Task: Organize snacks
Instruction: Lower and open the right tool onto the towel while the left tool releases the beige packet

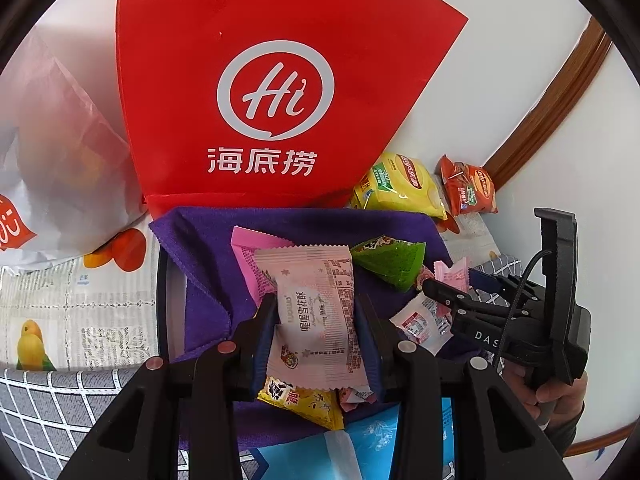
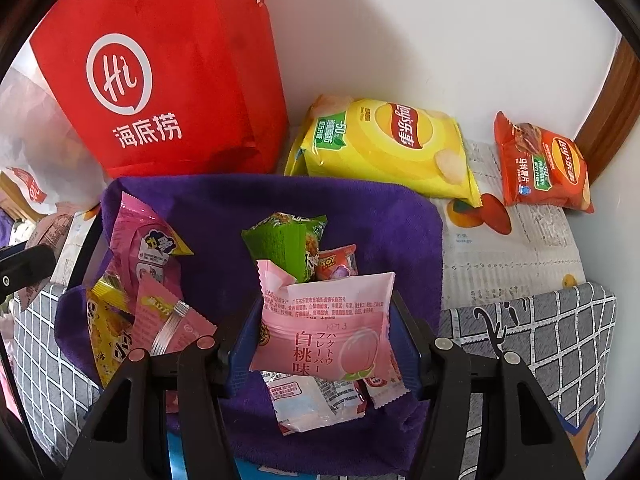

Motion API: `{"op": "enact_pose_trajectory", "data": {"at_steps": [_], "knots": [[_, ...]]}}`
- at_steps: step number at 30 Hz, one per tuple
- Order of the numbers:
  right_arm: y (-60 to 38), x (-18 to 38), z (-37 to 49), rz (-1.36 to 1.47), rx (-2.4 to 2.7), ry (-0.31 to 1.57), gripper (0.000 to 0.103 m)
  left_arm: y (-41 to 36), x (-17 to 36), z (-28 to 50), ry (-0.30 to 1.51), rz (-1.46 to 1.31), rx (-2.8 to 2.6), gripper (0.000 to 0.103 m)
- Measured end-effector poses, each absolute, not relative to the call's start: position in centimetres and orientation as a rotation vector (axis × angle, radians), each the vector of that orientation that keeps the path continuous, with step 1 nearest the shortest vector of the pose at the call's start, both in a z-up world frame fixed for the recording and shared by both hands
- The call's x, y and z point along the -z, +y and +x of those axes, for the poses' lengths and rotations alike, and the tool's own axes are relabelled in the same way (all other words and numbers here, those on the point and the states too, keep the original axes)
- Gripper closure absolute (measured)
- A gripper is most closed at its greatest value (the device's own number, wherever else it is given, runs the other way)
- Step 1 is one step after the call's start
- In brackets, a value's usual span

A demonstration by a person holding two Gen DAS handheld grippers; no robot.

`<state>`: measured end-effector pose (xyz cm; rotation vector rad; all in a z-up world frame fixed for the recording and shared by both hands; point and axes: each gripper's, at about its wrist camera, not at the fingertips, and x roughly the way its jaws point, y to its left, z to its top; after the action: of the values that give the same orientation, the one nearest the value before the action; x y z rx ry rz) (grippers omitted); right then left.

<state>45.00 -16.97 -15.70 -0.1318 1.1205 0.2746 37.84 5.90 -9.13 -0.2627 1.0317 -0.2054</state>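
My left gripper [image 1: 316, 308] is shut on a pale pink snack packet [image 1: 316, 276], held above a purple cloth [image 1: 208, 248] strewn with several small snacks. My right gripper [image 2: 326, 308] is shut on a pink peach-flavour packet [image 2: 324, 332] over the same cloth [image 2: 380, 232]. Under and around it lie a green packet [image 2: 284, 248], pink packets [image 2: 148, 248], a yellow packet [image 2: 108, 332] and white-red packets [image 2: 304, 400]. In the left wrist view the right gripper [image 1: 436, 292] reaches in from the right, a hand [image 1: 560, 396] on its handle.
A red tote bag [image 2: 160, 80] stands behind the cloth against the white wall. A yellow crisp bag [image 2: 384, 144] and an orange-red crisp bag [image 2: 540, 164] lie at the back right on a printed table cover [image 2: 512, 248]. A white plastic bag [image 1: 52, 160] sits left. Grey checked fabric [image 2: 540, 340] lies nearer.
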Motion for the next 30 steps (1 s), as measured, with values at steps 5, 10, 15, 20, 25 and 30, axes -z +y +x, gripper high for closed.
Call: {"op": "enact_pose_trajectory", "data": {"at_steps": [5,10,15,20,25,30], "knots": [[-16.9,15.7,45.0,-0.135,-0.279,1.122,0.041,5.6,9.8,38.1,1.047,-0.257,0.209,0.067],[-16.7,15.5,44.8,-0.138,-0.292,1.123,0.036,4.9,11.1,38.6,1.084,-0.246,0.209,0.067],[-16.5,14.5,44.3,-0.146,-0.313,1.094,0.031,4.5,11.9,39.0,1.115,-0.239,0.212,0.067],[-16.2,14.0,44.0,-0.156,-0.319,1.080,0.028,4.1,12.3,39.1,1.130,-0.232,0.212,0.067],[-16.2,13.5,43.8,-0.157,-0.309,1.069,0.028,3.7,12.6,39.3,1.136,-0.228,0.216,0.067],[-16.7,12.5,43.6,-0.136,-0.306,1.040,0.028,3.4,12.8,39.3,1.139,-0.226,0.219,0.066]]}}
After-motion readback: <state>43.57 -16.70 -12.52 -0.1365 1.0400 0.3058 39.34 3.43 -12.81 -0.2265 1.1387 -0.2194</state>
